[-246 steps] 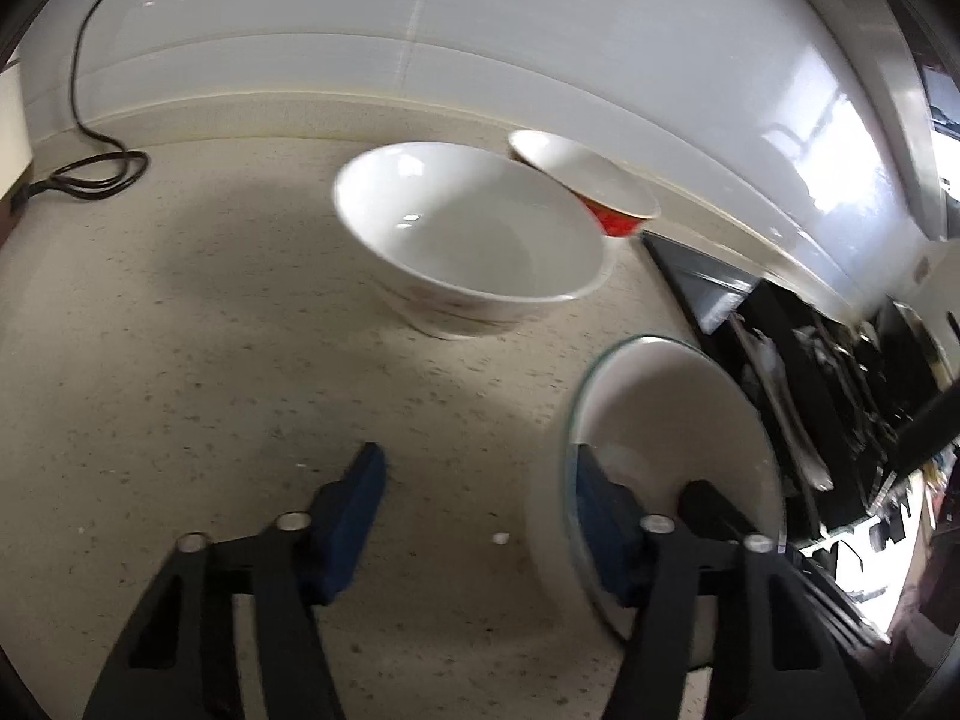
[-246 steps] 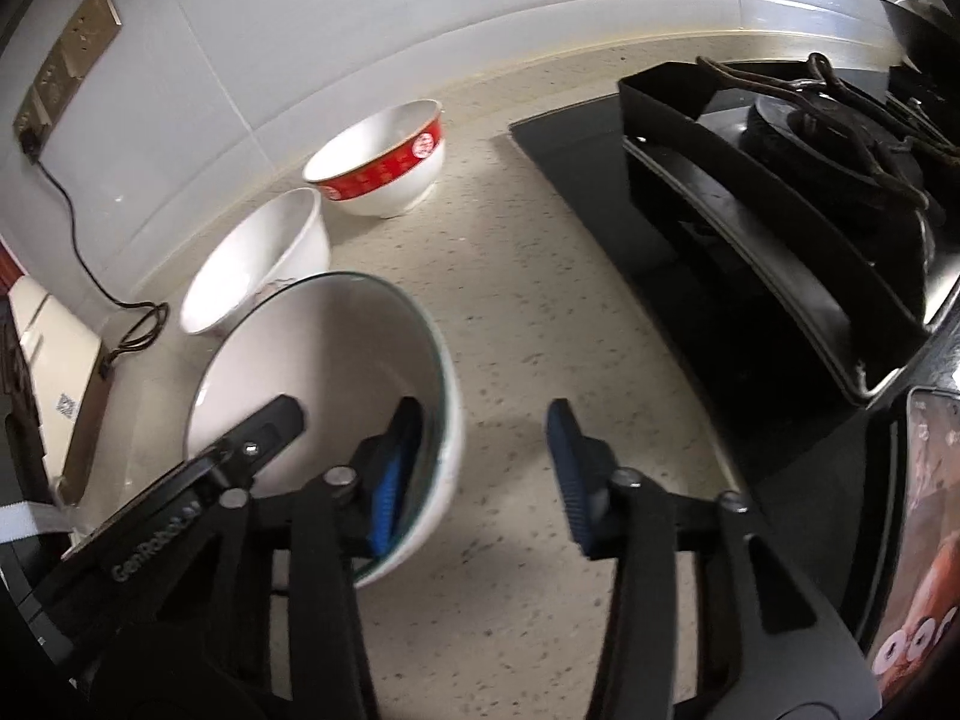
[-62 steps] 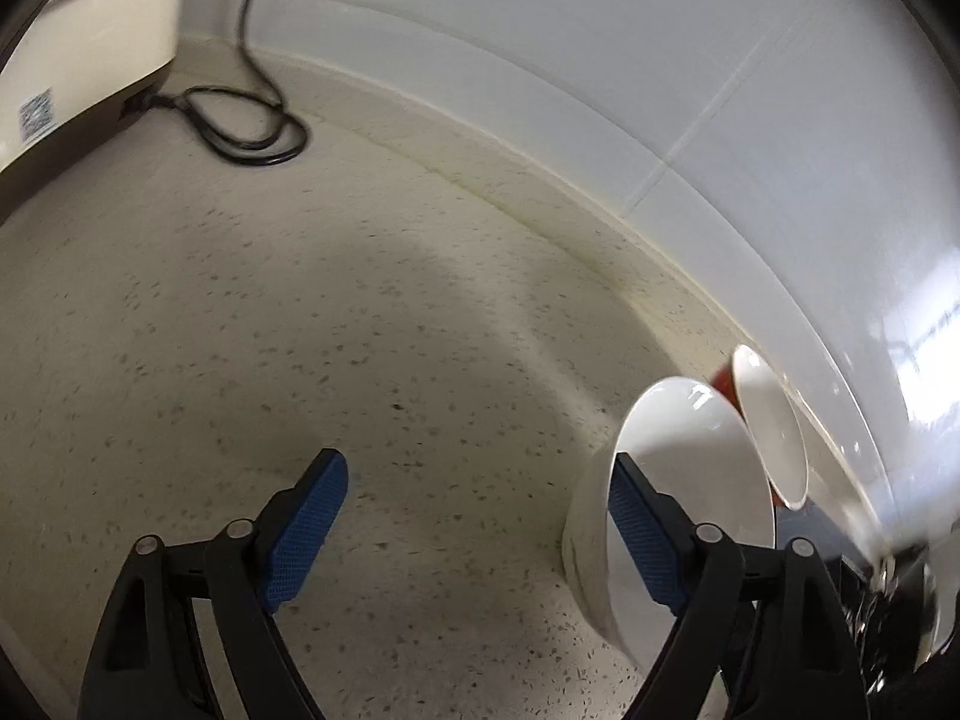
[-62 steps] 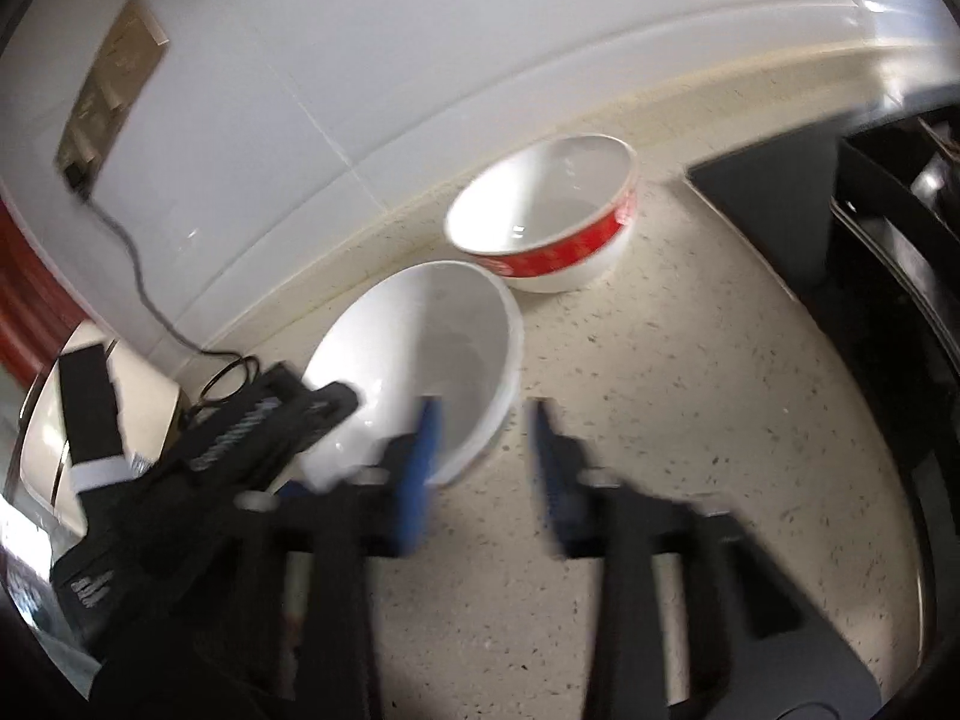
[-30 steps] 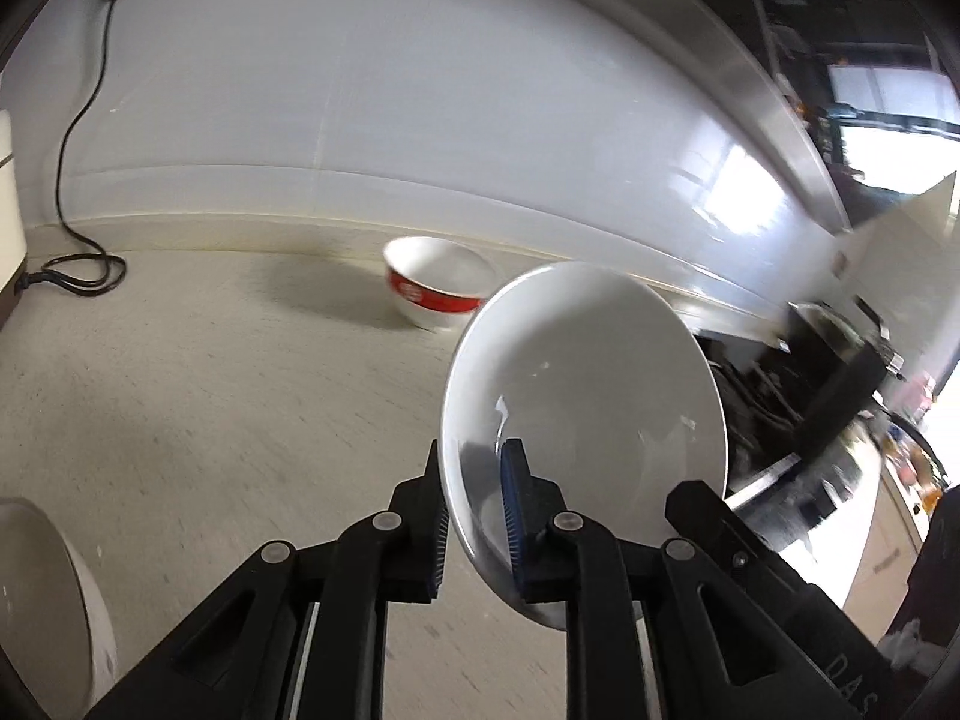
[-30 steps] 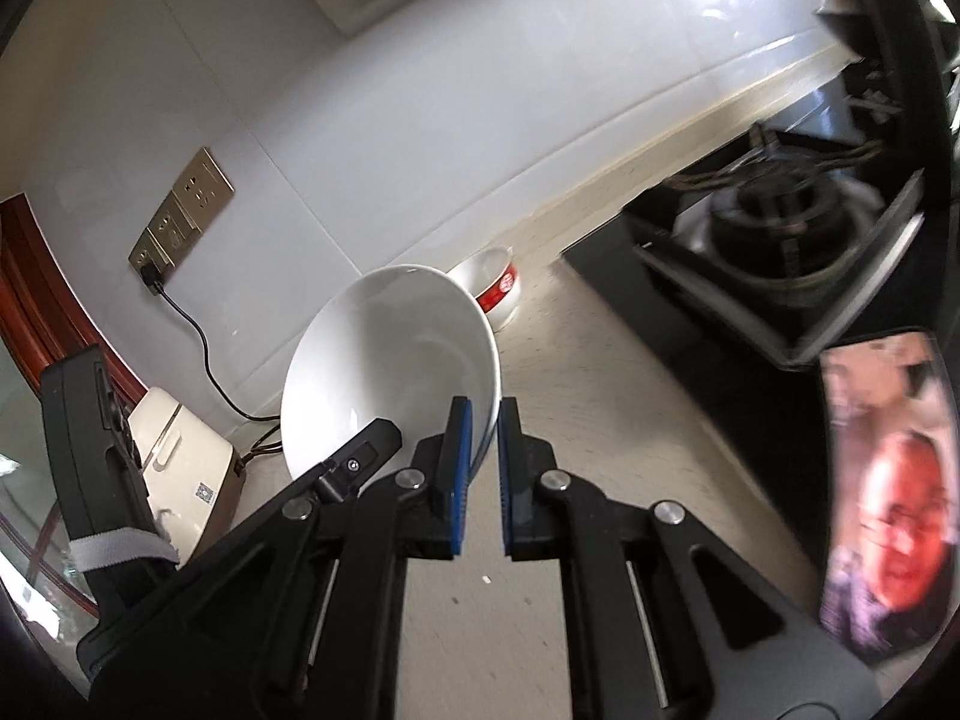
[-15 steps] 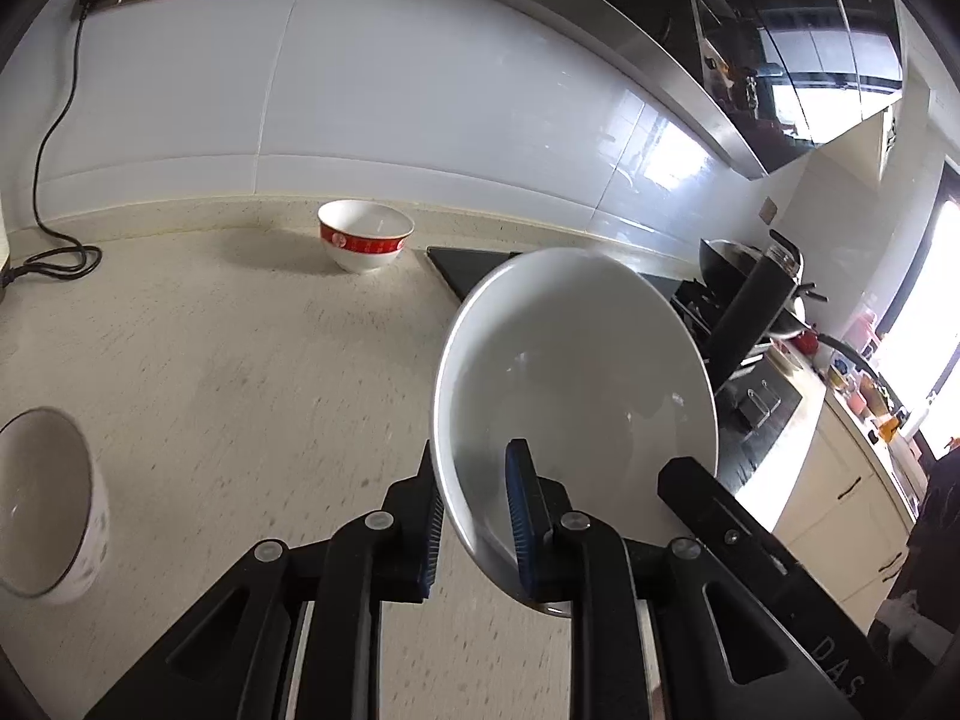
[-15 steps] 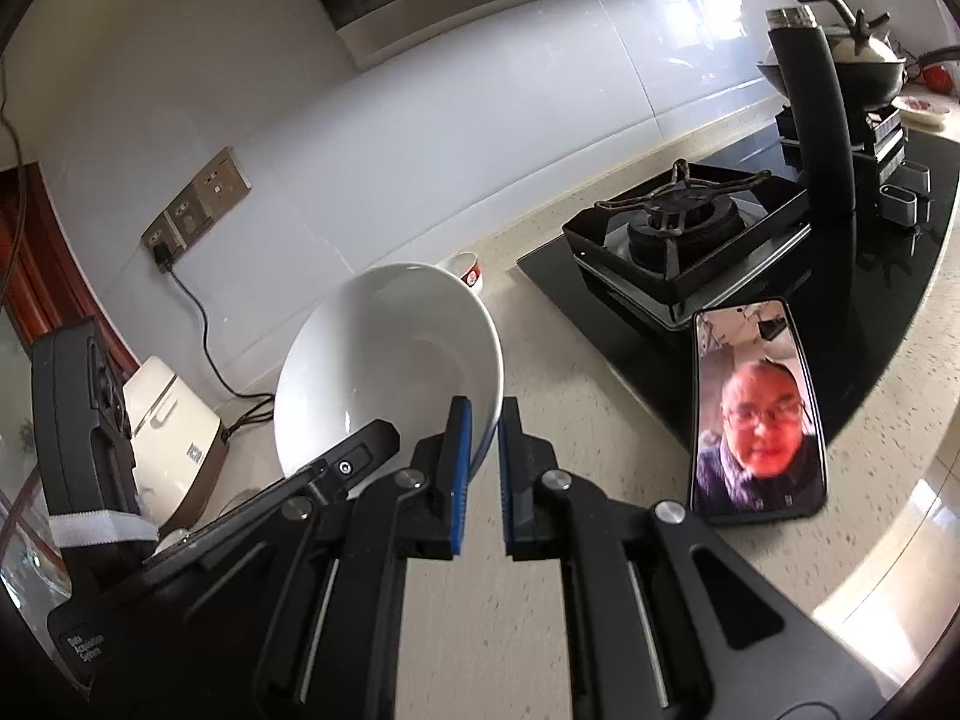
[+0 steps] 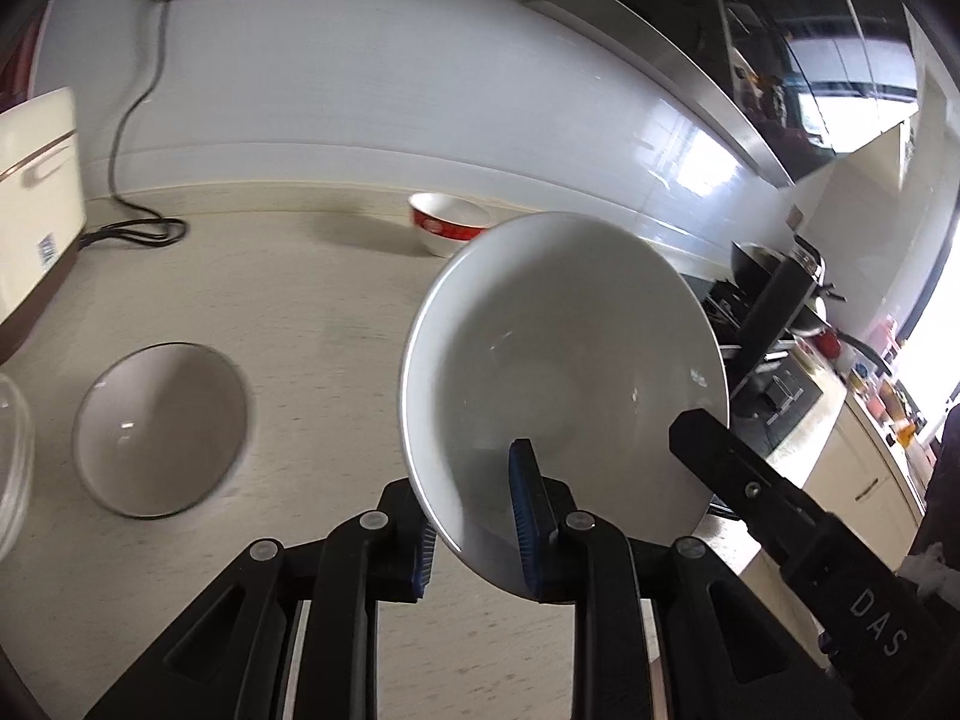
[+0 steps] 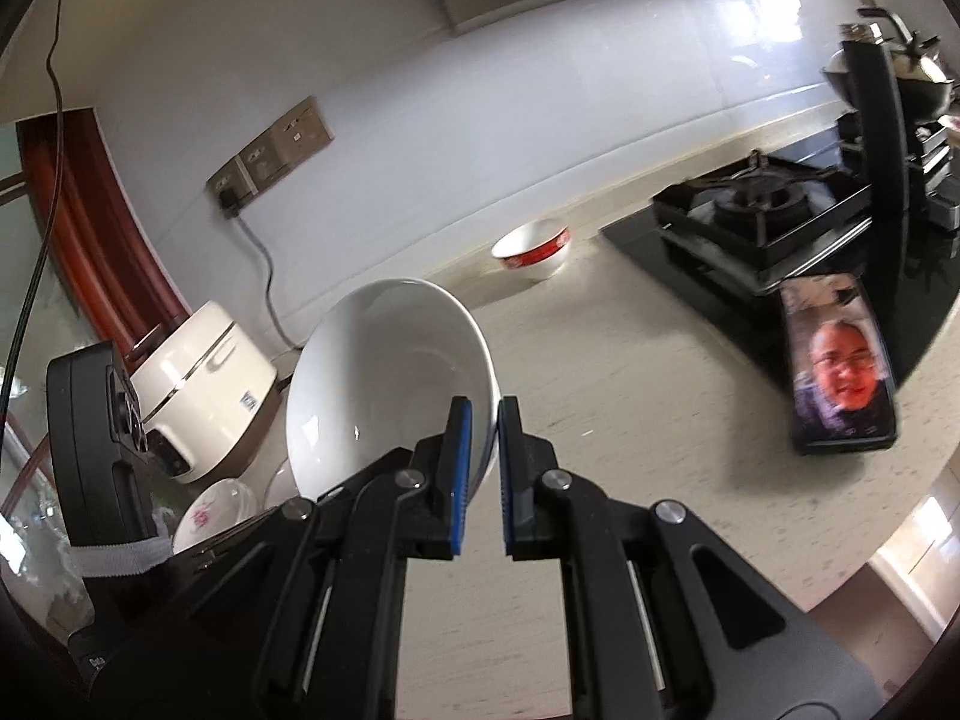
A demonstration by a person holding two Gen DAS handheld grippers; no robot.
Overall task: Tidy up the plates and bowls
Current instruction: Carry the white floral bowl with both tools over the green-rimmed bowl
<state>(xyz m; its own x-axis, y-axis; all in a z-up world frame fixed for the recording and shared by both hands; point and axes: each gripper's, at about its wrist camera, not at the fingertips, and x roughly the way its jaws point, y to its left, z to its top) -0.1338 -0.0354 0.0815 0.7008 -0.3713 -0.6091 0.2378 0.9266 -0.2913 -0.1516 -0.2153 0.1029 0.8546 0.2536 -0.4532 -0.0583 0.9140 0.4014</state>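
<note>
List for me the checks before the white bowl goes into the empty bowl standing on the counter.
1. Right hand-held gripper clamps the white bowl rim: ok.
2. Left hand-held gripper: rim between its jaws, which have just been opening; firm hold: cannot tell.
3. Dark-rimmed bowl upright and empty: ok.
4. Red-banded bowl far off by the wall: ok.
5. Phone apart from the white bowl: ok.

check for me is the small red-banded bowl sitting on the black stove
No, the small red-banded white bowl sits on the speckled beige countertop near the wall, left of the black gas stove.
</note>
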